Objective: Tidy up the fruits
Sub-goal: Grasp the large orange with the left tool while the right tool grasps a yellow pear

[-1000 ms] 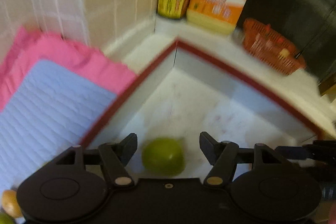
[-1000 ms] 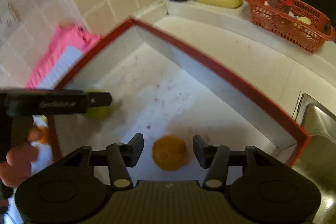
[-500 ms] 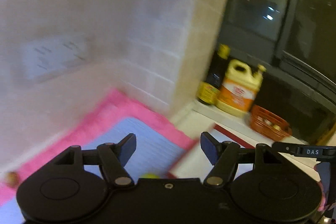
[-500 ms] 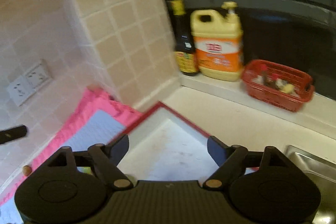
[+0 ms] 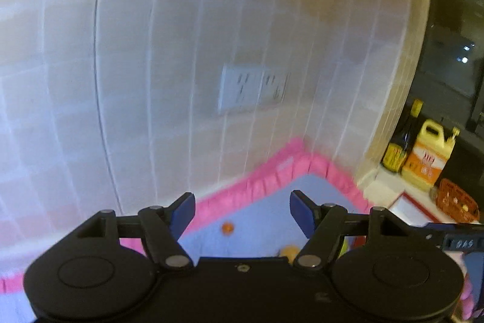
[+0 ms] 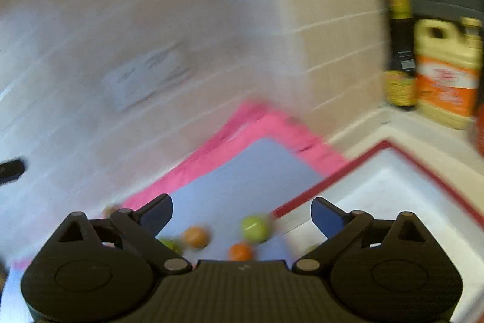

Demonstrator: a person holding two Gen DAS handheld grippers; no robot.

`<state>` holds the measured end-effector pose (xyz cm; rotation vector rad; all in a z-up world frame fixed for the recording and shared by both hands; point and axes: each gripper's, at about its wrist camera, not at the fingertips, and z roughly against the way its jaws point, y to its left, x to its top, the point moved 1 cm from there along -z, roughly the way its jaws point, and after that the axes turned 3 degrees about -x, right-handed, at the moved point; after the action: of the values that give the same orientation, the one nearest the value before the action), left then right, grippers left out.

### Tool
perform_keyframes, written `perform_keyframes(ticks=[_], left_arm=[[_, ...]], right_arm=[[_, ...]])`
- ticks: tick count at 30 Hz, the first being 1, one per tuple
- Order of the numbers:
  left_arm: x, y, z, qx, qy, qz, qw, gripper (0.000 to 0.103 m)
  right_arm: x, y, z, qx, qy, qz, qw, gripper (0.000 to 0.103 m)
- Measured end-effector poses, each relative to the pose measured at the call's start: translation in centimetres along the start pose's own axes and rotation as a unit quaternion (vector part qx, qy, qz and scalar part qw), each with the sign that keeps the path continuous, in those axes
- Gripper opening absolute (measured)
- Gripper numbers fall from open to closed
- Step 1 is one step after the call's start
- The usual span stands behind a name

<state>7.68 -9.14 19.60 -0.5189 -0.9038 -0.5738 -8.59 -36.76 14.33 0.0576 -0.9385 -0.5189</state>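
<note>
The left gripper (image 5: 242, 209) is spread wide and holds nothing. The right gripper (image 6: 242, 215) has its jaws opening, nothing between them. Below both, the fruits (image 6: 254, 228) lie on the blue mat (image 6: 242, 180), left of the red-rimmed tray (image 6: 390, 171).

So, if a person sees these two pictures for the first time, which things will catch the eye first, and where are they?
The bright pink-edged blue mat on the counter against the tiled wall stands out first, with small orange and green fruits scattered on its near part. To its right lies the red-rimmed white tray, and behind that, in the corner, a yellow jug beside a dark bottle. Both black grippers, left and right, fill the foreground with nothing between their fingers; the right one's jaws are opening.
</note>
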Motion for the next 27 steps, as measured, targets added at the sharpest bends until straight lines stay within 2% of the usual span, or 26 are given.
perform_keyframes(ticks=[4, 6, 8, 11, 14, 16, 17, 18, 20, 27], left_arm=[[-3.6, 1.0, -4.4, -0.011, 0.070, 0.037, 0.9968, 0.082], [-5.6, 1.4, -7.0, -0.009, 0.105, 0.054, 0.9930, 0.082], [-7.3, 2.2, -8.5, -0.009, 0.128, 0.064, 0.9897, 0.082], [-8.7, 3.5, -9.6, 0.031, 0.135, 0.068, 0.9880, 0.082], [-8.9, 5.6, -10.5, 0.065, 0.133, 0.087, 0.9851, 0.082], [-9.1, 6.5, -11.0, 0.078, 0.133, 0.098, 0.9831, 0.082], [-9.3, 6.9, -11.4, 0.083, 0.137, 0.103, 0.9817, 0.082], [-9.6, 7.2, -11.8, 0.086, 0.143, 0.105, 0.9804, 0.082], [-9.9, 7.5, -13.1, 0.092, 0.155, 0.106, 0.9779, 0.082], [-10.9, 7.3, -15.3, 0.107, 0.165, 0.098, 0.9755, 0.081]], right_arm=[[-4.0, 2.8, -5.0, 0.051, 0.102, -0.004, 0.993, 0.099], [-6.2, 3.8, -6.8, 0.048, 0.138, 0.013, 0.989, 0.097], [-7.9, 4.7, -7.7, 0.025, 0.152, 0.038, 0.987, 0.097], [-9.4, 5.1, -8.2, 0.025, 0.174, 0.044, 0.984, 0.097], [-10.3, 5.8, -8.8, 0.029, 0.178, 0.042, 0.983, 0.096], [-10.8, 6.1, -9.4, 0.021, 0.176, 0.051, 0.983, 0.089], [-11.0, 6.4, -9.6, 0.017, 0.176, 0.060, 0.983, 0.082], [-11.2, 6.8, -9.9, 0.013, 0.176, 0.068, 0.982, 0.069], [-11.5, 7.1, -10.3, 0.009, 0.178, 0.074, 0.981, 0.053], [-11.6, 6.9, -11.2, 0.009, 0.174, 0.076, 0.982, 0.049]])
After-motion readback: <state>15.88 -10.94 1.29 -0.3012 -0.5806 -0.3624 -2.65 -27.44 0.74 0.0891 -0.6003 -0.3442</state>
